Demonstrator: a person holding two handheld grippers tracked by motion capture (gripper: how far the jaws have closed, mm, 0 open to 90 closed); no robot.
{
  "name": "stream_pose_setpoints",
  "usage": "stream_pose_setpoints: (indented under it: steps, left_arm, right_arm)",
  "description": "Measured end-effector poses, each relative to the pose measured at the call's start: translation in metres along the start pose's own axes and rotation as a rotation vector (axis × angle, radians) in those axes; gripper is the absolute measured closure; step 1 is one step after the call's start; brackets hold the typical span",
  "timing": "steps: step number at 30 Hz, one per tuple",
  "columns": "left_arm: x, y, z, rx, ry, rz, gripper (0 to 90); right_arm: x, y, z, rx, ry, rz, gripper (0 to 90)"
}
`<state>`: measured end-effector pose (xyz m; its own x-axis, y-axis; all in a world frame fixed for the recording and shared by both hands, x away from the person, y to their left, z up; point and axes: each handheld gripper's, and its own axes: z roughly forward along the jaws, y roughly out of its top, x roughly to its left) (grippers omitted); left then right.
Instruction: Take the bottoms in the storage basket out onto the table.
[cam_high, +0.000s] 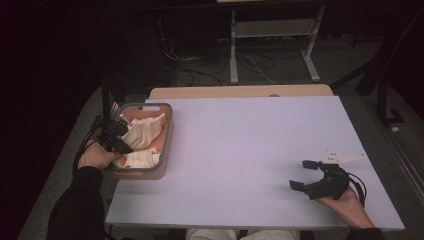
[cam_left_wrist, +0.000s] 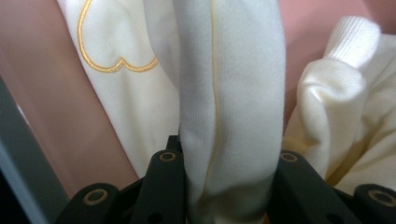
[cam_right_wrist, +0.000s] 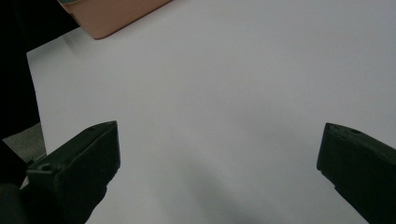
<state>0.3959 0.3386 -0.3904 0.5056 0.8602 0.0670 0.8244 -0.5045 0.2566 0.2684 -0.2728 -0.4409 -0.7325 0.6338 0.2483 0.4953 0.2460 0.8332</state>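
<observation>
My left gripper (cam_high: 119, 136) pinches a cream cloth (cam_left_wrist: 231, 107) inside the pink basket (cam_high: 169, 135) at the table (cam_high: 250, 150) left edge, my right gripper (cam_high: 303, 175) rests open near the front right corner.

Dim, grainy room; pale table (cam_high: 250, 150) evenly lit, surroundings dark

My white table (cam_high: 240, 150), bare across its middle, tan board (cam_high: 240, 91) along its far edge, metal frame legs (cam_high: 233, 50) and loose cables (cam_high: 200, 75) on my floor beyond.
</observation>
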Motion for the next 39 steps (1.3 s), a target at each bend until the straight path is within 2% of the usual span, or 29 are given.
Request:
stream_pose_setpoints:
  steps: [3,5,8,12,15,23,27,31,35,39]
  left_arm:
    - [0.0,0.002,-0.006,0.001,0.0,-0.003,74.9]
    - [0.0,0.002,-0.012,-0.011,0.018,-0.001,75.0]
    - [0.001,0.001,-0.019,-0.019,0.022,-0.012,75.1]
    - [0.003,0.001,-0.027,-0.036,0.036,-0.036,75.1]
    - [0.004,0.0,-0.032,-0.058,0.026,-0.075,75.2]
    - [0.012,-0.001,-0.045,-0.102,-0.025,-0.177,75.3]
    - [0.015,-0.002,-0.052,-0.125,-0.04,-0.207,75.3]
    - [0.016,0.001,-0.059,-0.143,-0.07,-0.219,75.3]
    - [0.014,0.006,-0.066,-0.136,-0.118,-0.216,75.2]
    - [0.014,0.012,-0.074,-0.131,-0.154,-0.229,75.3]
  right_arm:
    - [0.001,0.001,0.0,-0.005,0.001,-0.003,0.0]
    - [0.001,0.001,0.0,-0.009,0.003,-0.004,0.0]
    - [0.001,0.001,0.0,-0.008,0.002,-0.003,0.0]
    - [0.0,0.001,-0.001,-0.017,0.002,0.005,0.0]
    - [-0.001,0.001,-0.002,-0.022,0.001,0.009,0.0]
    - [-0.001,0.001,-0.001,-0.019,0.001,0.008,0.0]
    - [-0.001,0.001,0.0,-0.015,0.002,0.01,0.0]
    - [-0.001,0.001,0.001,-0.015,0.002,0.009,0.0]
    - [-0.002,0.001,0.001,-0.015,0.002,0.009,0.0]
    - [-0.002,0.001,0.001,-0.016,0.004,0.007,0.0]
